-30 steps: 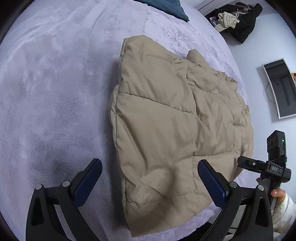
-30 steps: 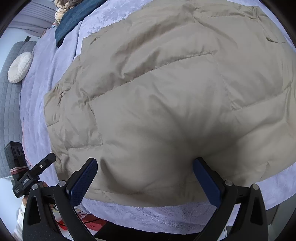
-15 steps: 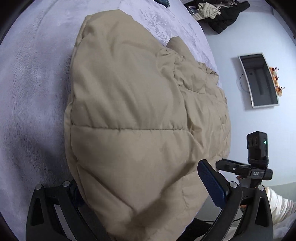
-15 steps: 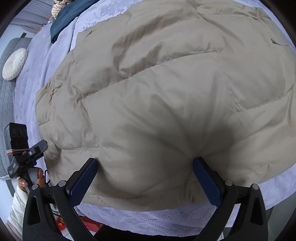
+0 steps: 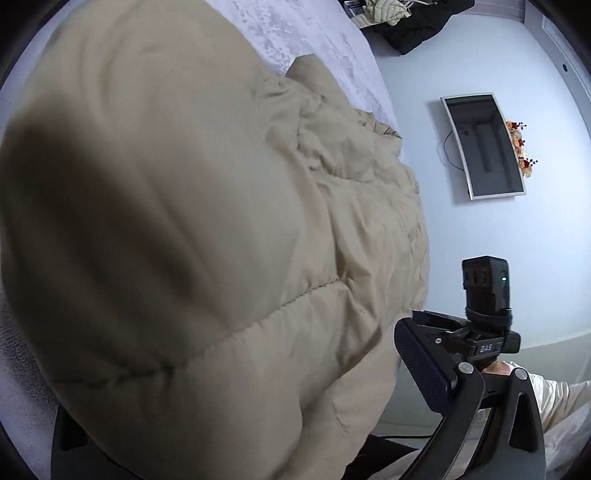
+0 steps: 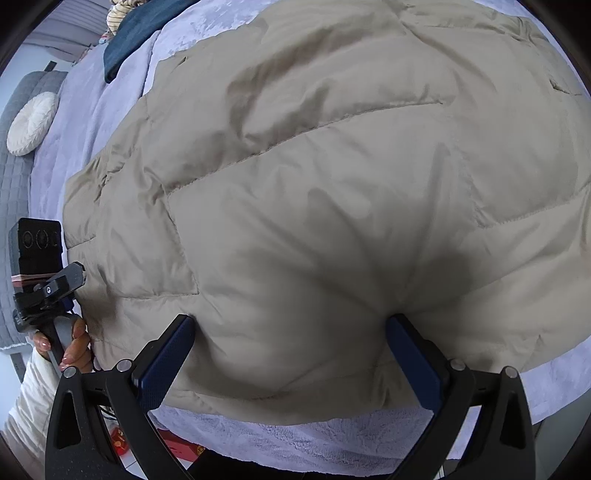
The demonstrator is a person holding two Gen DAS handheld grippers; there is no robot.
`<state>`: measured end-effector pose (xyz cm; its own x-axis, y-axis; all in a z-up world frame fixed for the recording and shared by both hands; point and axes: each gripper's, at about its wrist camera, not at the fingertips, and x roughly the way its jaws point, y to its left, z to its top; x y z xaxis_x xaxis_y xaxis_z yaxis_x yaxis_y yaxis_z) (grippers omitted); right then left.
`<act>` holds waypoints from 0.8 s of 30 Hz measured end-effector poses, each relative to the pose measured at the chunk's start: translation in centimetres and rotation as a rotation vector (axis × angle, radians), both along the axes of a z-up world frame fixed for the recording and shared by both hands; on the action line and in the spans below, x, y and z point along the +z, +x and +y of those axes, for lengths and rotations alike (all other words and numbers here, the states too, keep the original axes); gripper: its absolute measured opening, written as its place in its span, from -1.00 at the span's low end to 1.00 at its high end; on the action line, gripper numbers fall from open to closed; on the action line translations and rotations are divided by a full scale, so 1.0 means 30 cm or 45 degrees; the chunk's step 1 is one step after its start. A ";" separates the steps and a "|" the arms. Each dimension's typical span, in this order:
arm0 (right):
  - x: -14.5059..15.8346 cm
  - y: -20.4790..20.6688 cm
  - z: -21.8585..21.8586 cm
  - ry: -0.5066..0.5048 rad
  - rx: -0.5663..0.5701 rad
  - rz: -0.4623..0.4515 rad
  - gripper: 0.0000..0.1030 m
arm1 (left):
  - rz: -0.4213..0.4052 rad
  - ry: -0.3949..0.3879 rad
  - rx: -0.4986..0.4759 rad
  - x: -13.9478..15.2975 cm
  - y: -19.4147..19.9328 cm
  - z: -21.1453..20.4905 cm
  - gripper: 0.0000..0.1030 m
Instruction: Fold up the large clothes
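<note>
A beige quilted puffer jacket point(image 6: 332, 177) lies on a lilac bed cover point(image 6: 110, 96). My right gripper point(image 6: 291, 354) is open, its blue-padded fingers point(image 6: 166, 362) pressed against the jacket's near edge with the padding bulging between them. In the left wrist view the jacket point(image 5: 166, 221) fills most of the frame, very close to the lens. It hides the left finger of my left gripper point(image 5: 258, 373); the right finger point(image 5: 421, 365) shows beside the fabric, standing wide. The left gripper shows at the jacket's left edge in the right wrist view point(image 6: 62, 291).
A dark blue garment point(image 6: 136, 33) and a round white cushion point(image 6: 33, 122) lie at the far side of the bed. A wall-mounted screen point(image 5: 484, 144) and dark clothes point(image 5: 410, 22) are beyond the bed. The bed's near edge point(image 6: 295, 443) runs below the right gripper.
My left gripper has moved forward into the jacket, which now covers its left finger and most of the view. My right gripper has moved slightly closer to the jacket's edge.
</note>
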<state>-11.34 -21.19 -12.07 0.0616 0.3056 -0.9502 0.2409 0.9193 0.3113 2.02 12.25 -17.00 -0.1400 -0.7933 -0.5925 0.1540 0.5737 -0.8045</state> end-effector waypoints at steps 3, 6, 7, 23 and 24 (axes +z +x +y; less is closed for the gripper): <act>0.010 0.008 0.006 0.005 0.011 0.011 1.00 | 0.023 0.037 0.023 -0.011 -0.003 -0.002 0.41; 0.053 0.009 0.011 0.035 0.025 -0.012 1.00 | 0.001 0.047 0.023 0.022 -0.008 0.004 -0.25; 0.075 0.009 0.008 0.032 0.031 -0.032 1.00 | 0.000 0.039 0.033 0.040 -0.012 0.005 -0.33; 0.072 0.148 -0.175 0.051 -0.038 -0.328 -0.83 | -0.058 0.097 0.160 0.503 -0.107 -0.201 -0.39; 0.050 0.173 -0.177 0.076 -0.032 -0.332 -0.83 | -0.057 0.109 0.175 0.538 -0.105 -0.225 -0.39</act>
<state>-6.16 -26.49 -10.56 0.3101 0.3557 -0.8817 0.1680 0.8923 0.4190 -1.14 5.50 -0.85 -0.0056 -0.7493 -0.6622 0.1042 0.6582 -0.7456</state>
